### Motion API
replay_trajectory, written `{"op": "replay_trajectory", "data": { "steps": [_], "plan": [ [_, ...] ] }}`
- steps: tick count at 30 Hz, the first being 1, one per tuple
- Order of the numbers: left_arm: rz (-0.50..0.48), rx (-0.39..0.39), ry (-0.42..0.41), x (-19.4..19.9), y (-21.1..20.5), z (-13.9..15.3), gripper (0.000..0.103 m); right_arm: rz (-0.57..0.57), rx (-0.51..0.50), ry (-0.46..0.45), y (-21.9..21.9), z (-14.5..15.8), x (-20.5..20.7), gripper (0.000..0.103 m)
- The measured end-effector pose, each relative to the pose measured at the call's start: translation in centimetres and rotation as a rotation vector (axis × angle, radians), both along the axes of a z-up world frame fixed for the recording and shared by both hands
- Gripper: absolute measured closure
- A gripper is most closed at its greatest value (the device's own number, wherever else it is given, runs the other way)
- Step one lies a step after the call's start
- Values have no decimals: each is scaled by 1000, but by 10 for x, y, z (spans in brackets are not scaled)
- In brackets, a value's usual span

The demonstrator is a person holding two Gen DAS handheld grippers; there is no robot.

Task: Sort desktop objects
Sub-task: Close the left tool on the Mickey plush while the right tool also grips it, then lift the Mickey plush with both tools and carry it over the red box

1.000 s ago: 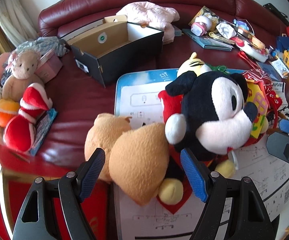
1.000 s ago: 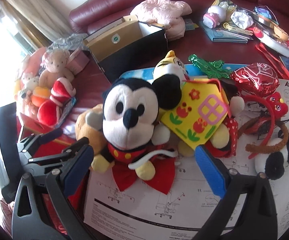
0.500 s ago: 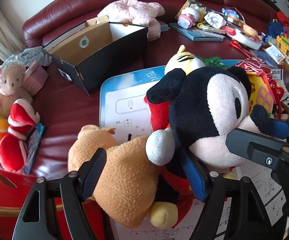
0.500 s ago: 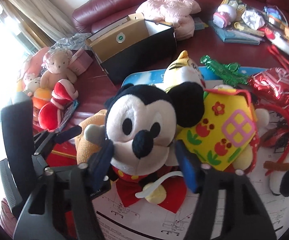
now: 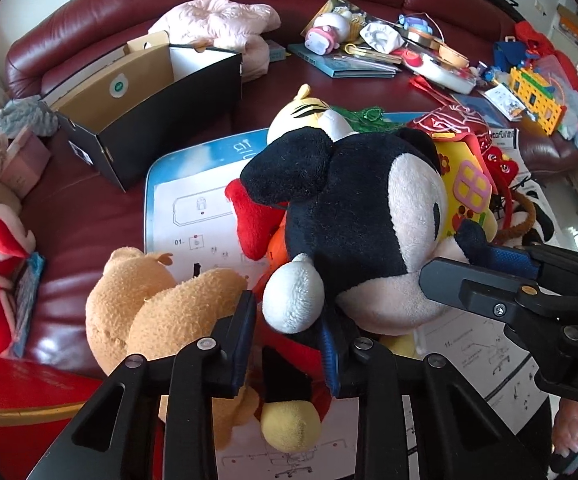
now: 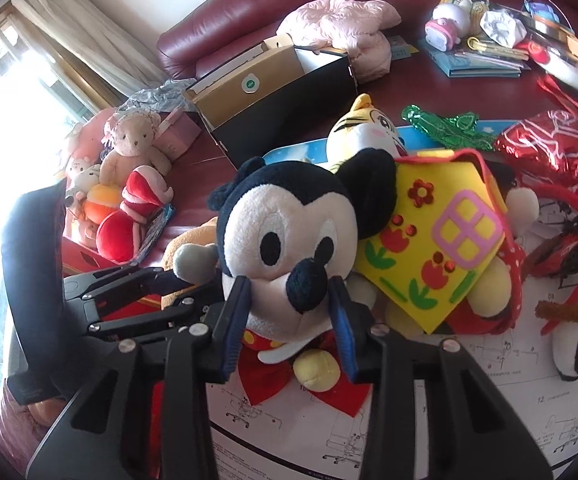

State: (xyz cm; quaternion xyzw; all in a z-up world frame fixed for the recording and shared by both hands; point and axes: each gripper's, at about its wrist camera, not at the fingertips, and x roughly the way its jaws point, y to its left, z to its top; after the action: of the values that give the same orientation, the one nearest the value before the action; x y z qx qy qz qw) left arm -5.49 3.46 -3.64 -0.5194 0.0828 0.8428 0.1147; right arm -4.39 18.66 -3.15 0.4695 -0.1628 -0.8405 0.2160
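A black-and-white mouse plush (image 5: 353, 208) (image 6: 285, 216) in red clothes lies on a pile of toys over printed sheets. My left gripper (image 5: 287, 320) is shut on its body, just below its white hand, beside a tan bear plush (image 5: 161, 308). My right gripper (image 6: 289, 292) is shut on the plush's muzzle and chin; it shows from the side in the left wrist view (image 5: 477, 264). In the right wrist view the left gripper (image 6: 193, 292) reaches in from the left. A tiger plush (image 6: 365, 132) and a yellow felt house (image 6: 441, 236) press against the mouse's head.
An open black cardboard box (image 5: 161, 92) stands behind the pile on the dark red surface. More plush toys (image 6: 129, 152) crowd the left edge. A red foil heart (image 6: 545, 148), red headband (image 6: 569, 216), books and small toys (image 5: 369, 56) lie to the right. A pink cushion (image 5: 217, 24) rests at the back.
Both grippers have moved in and closed: the left from open around the bear and mouse to shut on the mouse's body, the right from wide open to shut on its muzzle.
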Motion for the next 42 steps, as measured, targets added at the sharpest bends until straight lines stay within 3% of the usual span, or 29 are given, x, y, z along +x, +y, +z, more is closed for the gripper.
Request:
{"op": "replay_trajectory", "data": {
  "steps": [2, 3, 8, 22, 31, 36, 42],
  "plan": [
    [-14, -43, 12, 4, 9, 1, 77, -6, -15, -5, 4, -2, 2, 66],
    [-19, -53, 10, 6, 13, 2, 87, -9, -21, -7, 6, -2, 4, 67],
    [-11, -104, 25, 29, 22, 9, 88, -12, -48, -9, 13, 1, 15, 71],
    [37, 6, 8, 112, -3, 28, 88, 53, -59, 51, 5, 32, 83, 81],
    [60, 69, 53, 156, -20, 41, 89, 82, -48, 94, -5, 51, 128, 83],
    [99, 116, 104, 175, -42, 63, 89, 102, -31, 149, -19, 71, 146, 83],
    [188, 183, 196, 194, -80, 103, 89, 159, -42, 263, -49, 115, 163, 84]
  ]
}}
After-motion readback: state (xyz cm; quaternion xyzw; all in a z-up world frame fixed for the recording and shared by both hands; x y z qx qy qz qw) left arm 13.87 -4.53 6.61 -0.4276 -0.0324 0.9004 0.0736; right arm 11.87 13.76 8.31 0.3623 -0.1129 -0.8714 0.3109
